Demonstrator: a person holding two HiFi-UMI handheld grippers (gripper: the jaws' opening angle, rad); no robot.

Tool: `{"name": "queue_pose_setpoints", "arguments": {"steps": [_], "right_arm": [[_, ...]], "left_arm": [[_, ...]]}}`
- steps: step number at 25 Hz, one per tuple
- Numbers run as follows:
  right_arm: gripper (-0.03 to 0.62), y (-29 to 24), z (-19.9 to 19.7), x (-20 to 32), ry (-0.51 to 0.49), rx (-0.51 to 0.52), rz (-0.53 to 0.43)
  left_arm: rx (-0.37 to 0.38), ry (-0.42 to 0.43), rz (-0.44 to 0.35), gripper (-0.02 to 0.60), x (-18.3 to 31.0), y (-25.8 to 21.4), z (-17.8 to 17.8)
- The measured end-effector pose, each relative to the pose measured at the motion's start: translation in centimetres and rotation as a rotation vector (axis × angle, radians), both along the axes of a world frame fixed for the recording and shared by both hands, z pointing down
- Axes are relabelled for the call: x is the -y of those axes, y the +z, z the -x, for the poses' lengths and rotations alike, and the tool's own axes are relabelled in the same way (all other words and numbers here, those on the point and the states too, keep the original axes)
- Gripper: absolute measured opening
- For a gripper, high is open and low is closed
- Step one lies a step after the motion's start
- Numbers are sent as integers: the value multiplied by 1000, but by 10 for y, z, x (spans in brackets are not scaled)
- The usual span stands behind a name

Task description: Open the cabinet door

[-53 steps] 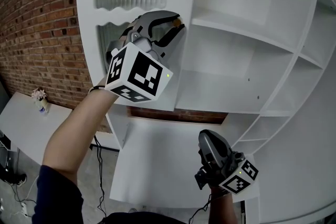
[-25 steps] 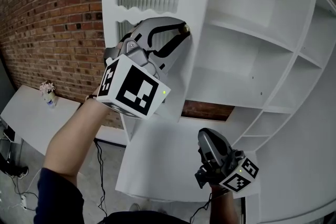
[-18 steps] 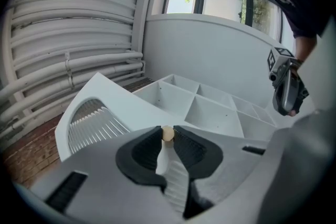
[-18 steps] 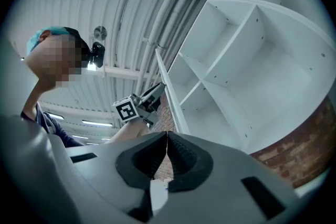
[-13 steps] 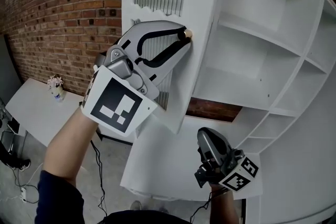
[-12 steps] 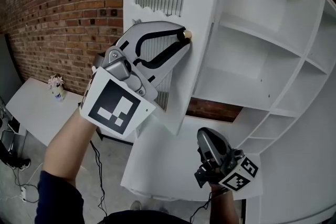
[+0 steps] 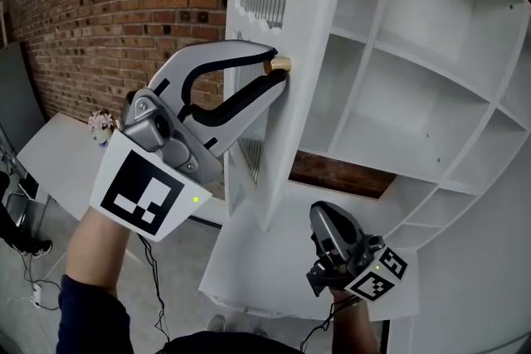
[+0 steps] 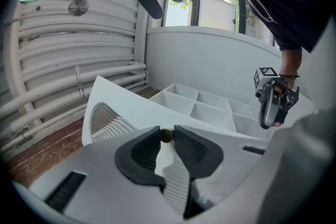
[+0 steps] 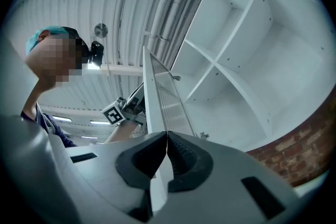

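While the left hand-held gripper [image 7: 269, 71] pinches the door knob [image 7: 284, 62], jaws opening | cabinet door [image 7: 311, 29] upright | right hand-held gripper [image 7: 325, 220] clenched, empty, farther below.

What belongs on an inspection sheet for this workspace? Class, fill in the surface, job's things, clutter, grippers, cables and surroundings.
Surface: white table at left, bearing small potted flowers.
Job's things: door swung out, nearly edge-on; knob on it; shelves exposed.
Clutter: nothing seen.
Grippers: left hand-held gripper has the knob between its jaws, which are opening; right hand-held gripper shut, holding nothing, low.
Cables: leads on the floor, lower left.
Surroundings: brick wall.
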State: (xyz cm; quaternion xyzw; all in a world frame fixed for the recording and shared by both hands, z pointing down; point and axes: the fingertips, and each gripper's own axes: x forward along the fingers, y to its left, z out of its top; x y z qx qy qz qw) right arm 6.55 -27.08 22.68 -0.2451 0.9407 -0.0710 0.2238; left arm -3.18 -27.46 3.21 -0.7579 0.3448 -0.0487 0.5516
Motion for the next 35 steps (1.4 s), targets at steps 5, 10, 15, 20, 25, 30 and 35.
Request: {"name": "queue_pose_setpoints", "arguments": {"steps": [5, 10, 15, 20, 25, 30, 35], "right_arm": [[26, 1, 20, 0, -29, -13, 2], [26, 4, 41, 1, -51, -28, 6], [26, 4, 55, 2, -64, -41, 10], [26, 4, 69, 0, -73, -48, 18], [26, 7, 83, -1, -78, -53, 22], [26, 8, 91, -1, -81, -54, 26], [26, 10, 105, -1, -87, -60, 29]], "left_arm": [[-11, 10, -10, 83, -12, 1, 29], [-35, 14, -25, 83, -19, 1, 58], [-52, -20, -47, 83, -21, 1, 82], [-76, -43, -48, 84, -22, -1, 106], [-78, -80, -66, 85, -23, -1, 124], [-87, -105, -73, 86, -23, -1, 139], [-93, -120, -78, 86, -20, -2, 152]]}}
